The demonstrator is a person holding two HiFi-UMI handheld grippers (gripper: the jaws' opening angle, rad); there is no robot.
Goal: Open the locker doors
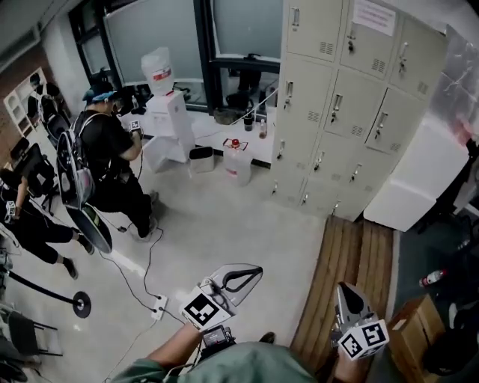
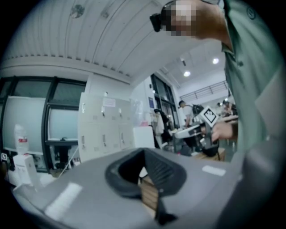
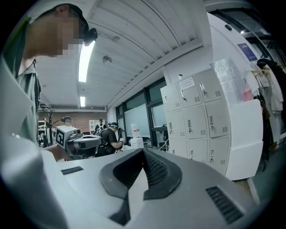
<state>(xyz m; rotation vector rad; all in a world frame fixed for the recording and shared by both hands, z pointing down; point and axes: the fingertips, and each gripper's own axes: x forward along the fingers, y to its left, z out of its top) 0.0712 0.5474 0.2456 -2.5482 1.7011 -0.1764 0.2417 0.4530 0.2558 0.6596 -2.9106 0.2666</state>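
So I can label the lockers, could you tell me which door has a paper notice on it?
The middle door of the top row; it alone carries a white paper sheet, the others are bare.

The beige locker bank stands upright at the room's far side, all its small handled doors shut.

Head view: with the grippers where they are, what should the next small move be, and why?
Probably a step toward the lockers, raising one gripper toward a door handle. Every locker door in view looks shut. The left gripper and right gripper hang close to the person's body, jaws together and holding nothing, and a stretch of floor lies between them and the lockers.
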